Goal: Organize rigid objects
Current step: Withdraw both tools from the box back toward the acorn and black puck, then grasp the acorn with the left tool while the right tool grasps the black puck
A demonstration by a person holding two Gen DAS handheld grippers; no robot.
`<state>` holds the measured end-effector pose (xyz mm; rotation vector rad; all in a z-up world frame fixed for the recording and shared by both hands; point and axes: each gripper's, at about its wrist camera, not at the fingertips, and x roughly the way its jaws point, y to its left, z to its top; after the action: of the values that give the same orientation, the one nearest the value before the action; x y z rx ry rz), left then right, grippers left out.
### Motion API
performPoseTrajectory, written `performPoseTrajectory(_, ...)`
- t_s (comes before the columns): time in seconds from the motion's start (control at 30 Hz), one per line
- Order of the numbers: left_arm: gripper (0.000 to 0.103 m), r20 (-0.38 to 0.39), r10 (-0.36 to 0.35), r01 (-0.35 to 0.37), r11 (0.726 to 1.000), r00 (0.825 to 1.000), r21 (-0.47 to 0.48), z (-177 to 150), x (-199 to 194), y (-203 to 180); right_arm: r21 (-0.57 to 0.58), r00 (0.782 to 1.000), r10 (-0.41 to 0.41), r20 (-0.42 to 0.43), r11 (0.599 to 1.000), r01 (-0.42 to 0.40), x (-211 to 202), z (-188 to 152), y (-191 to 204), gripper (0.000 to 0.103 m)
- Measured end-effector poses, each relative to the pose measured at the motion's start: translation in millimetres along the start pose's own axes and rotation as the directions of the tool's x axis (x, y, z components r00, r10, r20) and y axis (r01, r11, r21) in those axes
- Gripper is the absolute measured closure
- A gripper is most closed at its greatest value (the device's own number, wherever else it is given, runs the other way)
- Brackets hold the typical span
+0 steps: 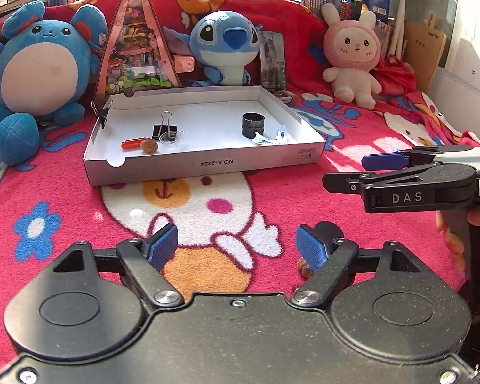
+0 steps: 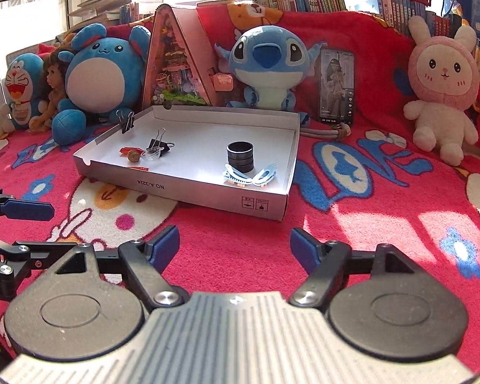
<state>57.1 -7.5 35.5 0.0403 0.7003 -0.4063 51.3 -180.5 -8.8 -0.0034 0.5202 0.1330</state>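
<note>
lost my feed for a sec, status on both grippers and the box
Left gripper open, empty, low over blanket. Right gripper open, empty. White box holds black rings, hair clips, binder clip. Nothing blocking the box.

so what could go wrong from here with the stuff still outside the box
1. A small brown round piece lies on the blanket half hidden behind the open left gripper; it is easy to miss or nudge deeper into the pile.
2. The shallow white box sits on soft blanket, so a press on its rim may tip it.
3. The black ring stack and hair clips crowd one corner; dropping there could knock the stack.
</note>
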Motion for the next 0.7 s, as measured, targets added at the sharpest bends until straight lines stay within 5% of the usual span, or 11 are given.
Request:
performPoseTrajectory(0.2, 0.026, -0.016, -0.043, 0.044, 0.998, 0.999, 0.044, -18, -1, -22, -0.006, 1.0, -0.007, -0.01, 1.0, 0.007, -5, -14, -4, 0.018)
performPoseTrajectory(0.3, 0.035, -0.025, -0.071, 0.072, 0.996, 0.997, 0.049, -23, 3, -31, -0.013, 1.0, -0.003, -0.014, 1.0, 0.003, -8, -21, -4, 0.018)
performPoseTrajectory(0.57, 0.085, -0.032, -0.067, 0.069, 0.995, 0.997, 0.066, -26, 18, -45, -0.008, 1.0, -0.004, -0.023, 1.0, 0.004, -9, -27, -8, 0.018)
performPoseTrajectory(0.7, 0.086, -0.029, -0.049, 0.05, 0.999, 0.998, 0.022, -22, 18, -38, -0.002, 1.0, 0.004, -0.028, 1.0, -0.004, -10, -30, -8, 0.018)
